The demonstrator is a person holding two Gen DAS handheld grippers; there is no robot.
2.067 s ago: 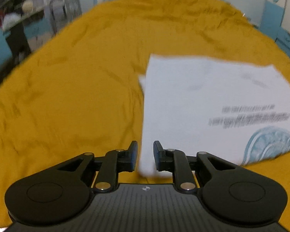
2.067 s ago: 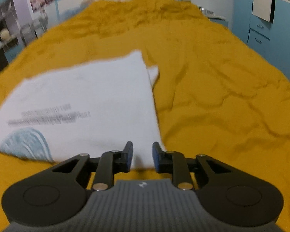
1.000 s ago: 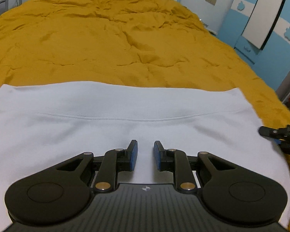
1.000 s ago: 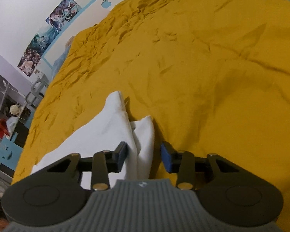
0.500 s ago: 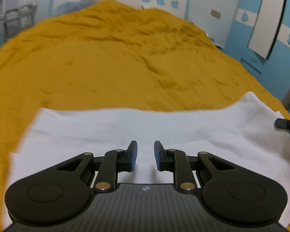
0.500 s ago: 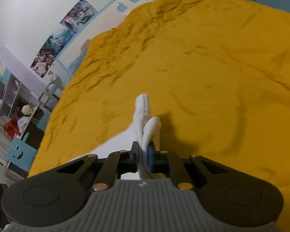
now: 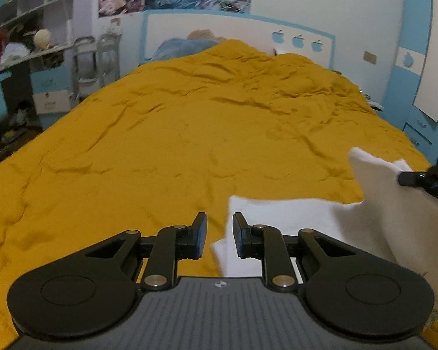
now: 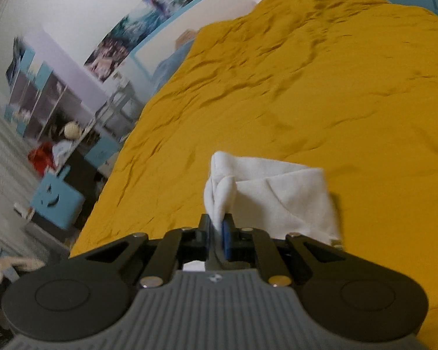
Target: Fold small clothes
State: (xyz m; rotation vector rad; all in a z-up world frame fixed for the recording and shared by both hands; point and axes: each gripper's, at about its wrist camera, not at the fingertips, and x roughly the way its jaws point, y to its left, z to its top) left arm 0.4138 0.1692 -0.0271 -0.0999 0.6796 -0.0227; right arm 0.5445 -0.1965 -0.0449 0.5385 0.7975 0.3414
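A small white garment (image 7: 303, 218) lies on the yellow bedspread (image 7: 189, 134), partly lifted at its right side. My left gripper (image 7: 219, 234) is open and empty, just above the garment's left edge. My right gripper (image 8: 216, 229) is shut on a bunched corner of the white garment (image 8: 265, 192) and holds it raised off the bed. The right gripper also shows at the right edge of the left wrist view (image 7: 417, 179), pulling that corner up.
The bedspread (image 8: 321, 87) covers the whole bed up to a white and blue headboard (image 7: 233, 38). Shelves and a blue box (image 8: 58, 201) stand off the bed's left side. Blue cabinets (image 7: 417, 87) stand at the right.
My right gripper closed on the garment's corner and lifted it, folding the cloth over. The left gripper moved left off the garment and tilted up.
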